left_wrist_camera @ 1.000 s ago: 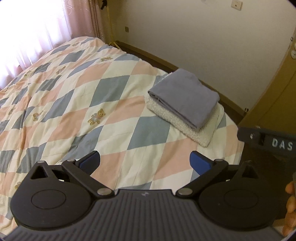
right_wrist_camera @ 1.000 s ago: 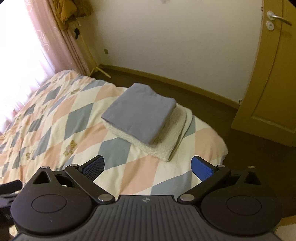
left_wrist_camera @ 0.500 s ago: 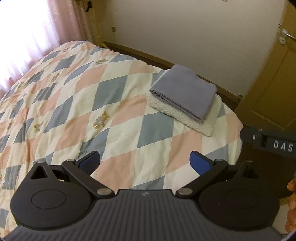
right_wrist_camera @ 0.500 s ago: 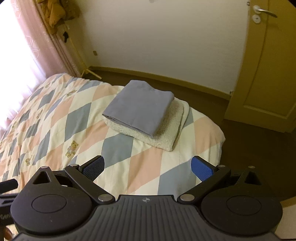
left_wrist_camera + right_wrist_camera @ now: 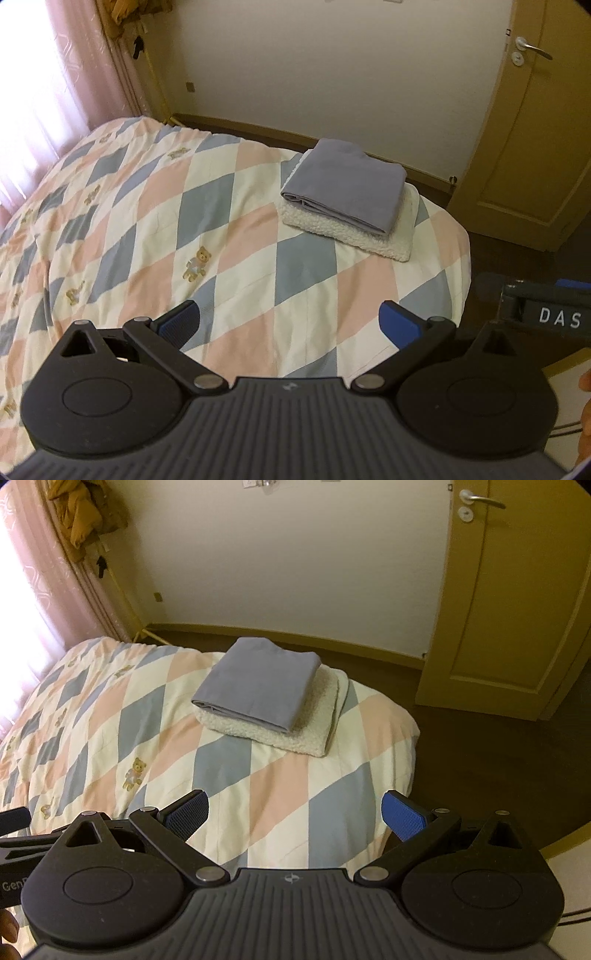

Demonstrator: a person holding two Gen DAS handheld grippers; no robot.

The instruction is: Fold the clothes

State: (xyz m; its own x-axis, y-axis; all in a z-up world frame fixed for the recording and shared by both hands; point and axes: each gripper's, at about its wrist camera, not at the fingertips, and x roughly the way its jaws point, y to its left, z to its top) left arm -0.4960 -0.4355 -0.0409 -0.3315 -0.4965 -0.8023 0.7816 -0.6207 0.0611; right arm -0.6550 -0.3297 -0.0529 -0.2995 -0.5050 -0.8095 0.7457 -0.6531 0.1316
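Observation:
A folded grey-blue cloth [image 5: 345, 188] lies on top of a folded white fleece [image 5: 347, 230] near the far right corner of the bed; both also show in the right wrist view, the cloth [image 5: 258, 683] above the fleece [image 5: 295, 731]. My left gripper [image 5: 290, 325] is open and empty, held above the bed's near edge, well short of the stack. My right gripper [image 5: 295, 814] is open and empty too, above the bed's near right corner. The right gripper's body [image 5: 535, 306] shows at the right of the left wrist view.
The bed has a diamond-patterned quilt [image 5: 166, 229] with teddy bears. Pink curtains [image 5: 55, 92] hang at the left, a white wall is behind, a tan door [image 5: 509, 609] at the right, dark floor [image 5: 480, 768] beside the bed.
Both grippers have pulled back and tilted up, so the folded stack looks farther away and more wall and door show. Both stay open.

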